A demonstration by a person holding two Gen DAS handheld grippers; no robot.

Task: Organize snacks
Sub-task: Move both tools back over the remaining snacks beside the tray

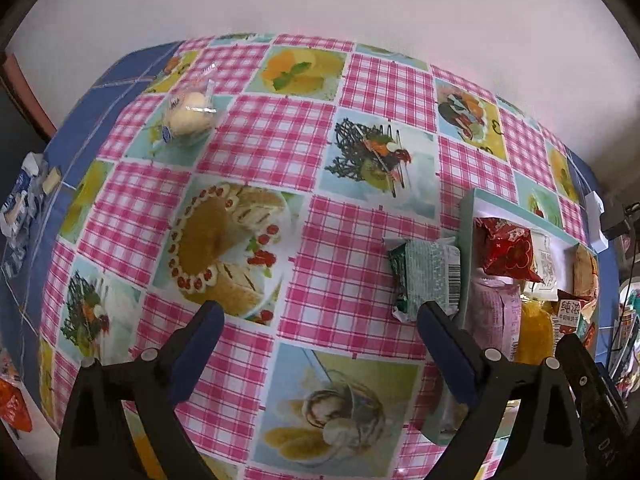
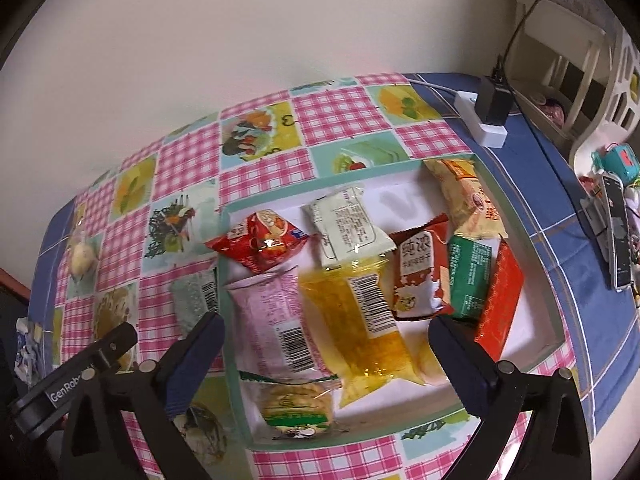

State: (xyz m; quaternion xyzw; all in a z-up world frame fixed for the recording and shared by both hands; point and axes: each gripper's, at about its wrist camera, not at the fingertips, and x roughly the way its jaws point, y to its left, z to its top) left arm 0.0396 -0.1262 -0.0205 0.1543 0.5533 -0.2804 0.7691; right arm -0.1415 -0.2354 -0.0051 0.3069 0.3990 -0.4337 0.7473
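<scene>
My left gripper [image 1: 320, 320] hangs open over the pink checked tablecloth with nothing between its fingers. A green packet [image 1: 428, 276] lies on the cloth just beyond its right finger, against the outer left wall of the teal-rimmed tray [image 1: 466, 216]. A pale round bun [image 1: 188, 114] in clear wrap lies far back on the left. My right gripper [image 2: 326, 330] is open above the tray [image 2: 234, 360], over a pink packet [image 2: 276, 312] and a yellow packet [image 2: 360, 320], touching neither. Several more packets fill the tray. The green packet [image 2: 196, 300] and bun [image 2: 82, 258] lie outside it.
A white power strip with a black adapter [image 2: 492, 108] sits at the table's back right. A phone [image 2: 618, 240] and toys lie further right by a white shelf. A blue-and-white packet [image 1: 20, 208] sits at the table's left edge. A wall stands behind the table.
</scene>
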